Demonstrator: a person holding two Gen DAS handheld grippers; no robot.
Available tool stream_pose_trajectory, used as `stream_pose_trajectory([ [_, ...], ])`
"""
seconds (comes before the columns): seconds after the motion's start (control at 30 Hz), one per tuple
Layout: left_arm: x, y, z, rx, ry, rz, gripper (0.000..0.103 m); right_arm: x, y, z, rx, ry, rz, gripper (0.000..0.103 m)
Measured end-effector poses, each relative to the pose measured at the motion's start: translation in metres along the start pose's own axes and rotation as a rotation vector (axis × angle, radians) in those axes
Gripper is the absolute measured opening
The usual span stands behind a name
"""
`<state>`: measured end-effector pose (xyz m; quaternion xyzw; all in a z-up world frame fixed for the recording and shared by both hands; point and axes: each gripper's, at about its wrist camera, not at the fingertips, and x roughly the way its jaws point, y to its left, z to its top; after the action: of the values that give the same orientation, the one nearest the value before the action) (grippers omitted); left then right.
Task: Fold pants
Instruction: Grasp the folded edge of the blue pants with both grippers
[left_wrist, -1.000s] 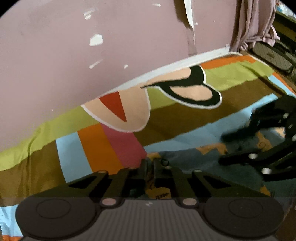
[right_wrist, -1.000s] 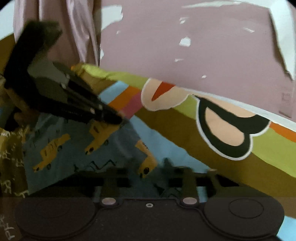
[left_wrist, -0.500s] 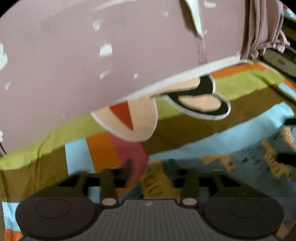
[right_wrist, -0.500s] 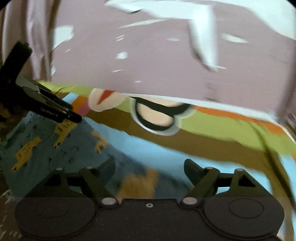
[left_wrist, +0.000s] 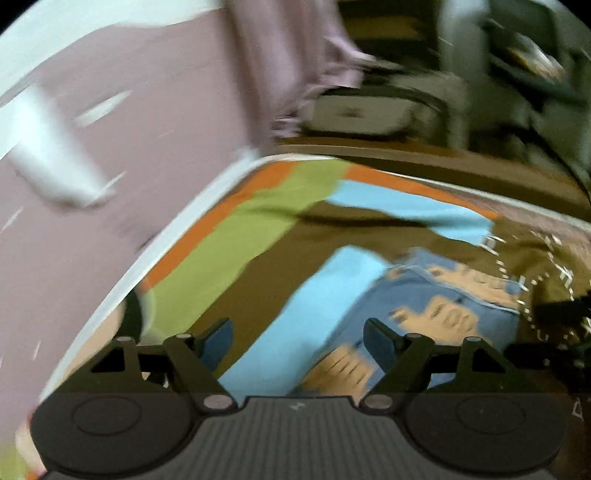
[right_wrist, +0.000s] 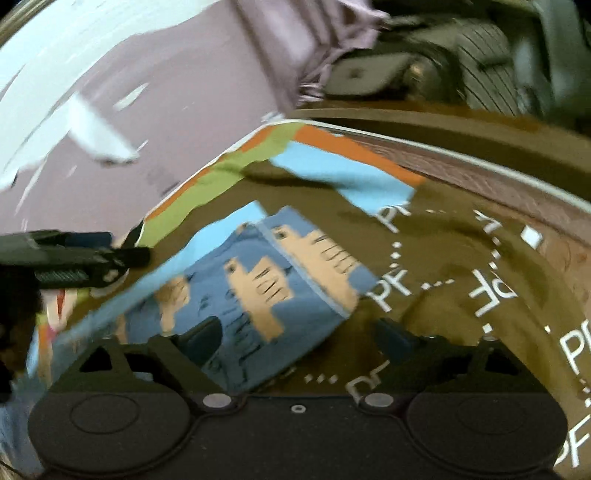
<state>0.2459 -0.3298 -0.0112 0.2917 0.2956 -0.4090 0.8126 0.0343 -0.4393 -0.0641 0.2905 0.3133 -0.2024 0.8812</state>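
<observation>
Blue pants (right_wrist: 258, 288) lie folded on the bed (right_wrist: 424, 295) – left claw (left_wrist: 299, 341) opening (empty), right claw (right_wrist: 299, 338) spread – maybe another fold left.

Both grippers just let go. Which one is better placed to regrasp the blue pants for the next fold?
Right, probably. The right gripper hangs open directly over the near corner of the blue car-print pants; the left gripper frames mostly striped bedsheet.
</observation>
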Motion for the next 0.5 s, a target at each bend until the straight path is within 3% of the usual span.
stream_pose_trajectory([
  [0.17, 0.046, -0.037, 0.031, 0.122, 0.042, -0.073, 0.079, 0.012, -0.013, 0.010, 0.071, 0.004, -0.006, 0.075],
  [0.3, 0.077, -0.040, 0.038, 0.109, 0.108, -0.121, 0.053, 0.020, -0.019, 0.015, 0.099, -0.009, -0.003, 0.066],
  [0.43, 0.089, -0.039, 0.027, 0.117, 0.107, -0.178, 0.036, 0.025, -0.028, 0.019, 0.146, -0.023, 0.013, 0.057],
  [0.5, 0.090, -0.037, 0.020, 0.125, 0.082, -0.197, 0.034, 0.025, -0.032, 0.020, 0.183, -0.027, 0.028, 0.054],
])
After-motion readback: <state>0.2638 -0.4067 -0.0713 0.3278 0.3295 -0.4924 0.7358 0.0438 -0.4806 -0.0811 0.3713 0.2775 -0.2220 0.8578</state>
